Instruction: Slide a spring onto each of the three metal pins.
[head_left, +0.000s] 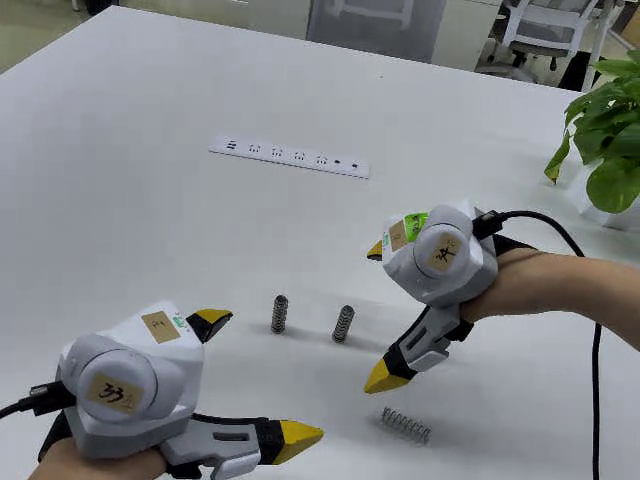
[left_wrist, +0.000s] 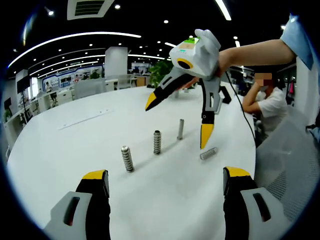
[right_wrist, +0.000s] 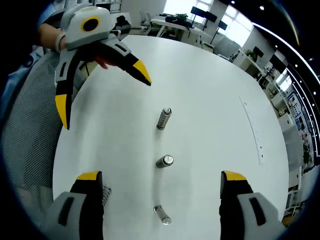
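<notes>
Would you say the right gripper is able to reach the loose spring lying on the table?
Probably yes: the right gripper is open, one jaw tip is close to the spring, and bare table lies between them.

Three upright posts break the open middle of the white table (head_left: 120, 150): a spring-covered pin (head_left: 280, 313), a second spring-covered pin (head_left: 343, 322) and a bare pin (left_wrist: 180, 129), in a row with gaps between them. They stand between the wide-spread left gripper (head_left: 258, 377) and right gripper (head_left: 380, 314). A loose spring (head_left: 405, 424) lies flat near the right gripper's lower jaw. Bare tabletop runs beyond the pins to a power strip (head_left: 290, 157), well apart. A plant (head_left: 605, 140) and a black cable (head_left: 596, 350) crowd the right side.
</notes>
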